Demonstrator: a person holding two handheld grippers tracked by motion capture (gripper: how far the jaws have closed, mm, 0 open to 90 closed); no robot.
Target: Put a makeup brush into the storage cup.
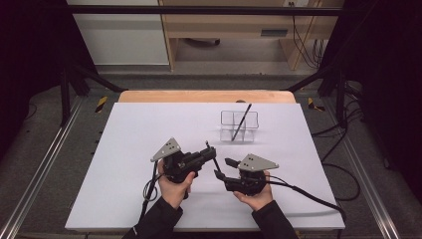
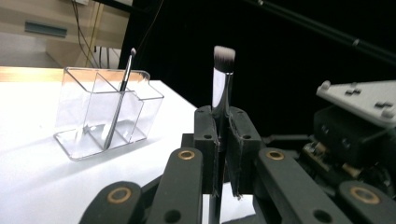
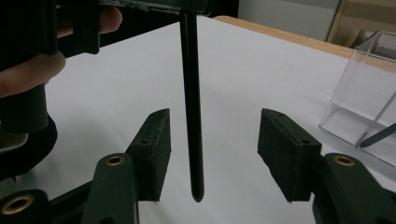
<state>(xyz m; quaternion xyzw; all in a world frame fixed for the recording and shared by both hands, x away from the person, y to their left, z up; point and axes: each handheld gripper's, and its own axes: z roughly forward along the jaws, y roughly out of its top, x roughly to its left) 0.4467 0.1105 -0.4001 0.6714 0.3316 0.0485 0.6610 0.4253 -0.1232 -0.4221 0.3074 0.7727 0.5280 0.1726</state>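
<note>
Person wears dark, near-black long sleeves reaching to the wrists, seen at the bottom of the high view. Left hand-held gripper [image 1: 211, 149]: black body, grey three-cornered plate on top with small dark screw holes, black cable looping from its rear. Right hand-held gripper [image 1: 222, 167]: same black build, same grey plate with dark holes, thick black cable trailing off behind. Jaws on both are matte black bars with brass-coloured pivot rivets and blocky black pads [image 3: 286, 150] with small recessed screw holes.
</note>
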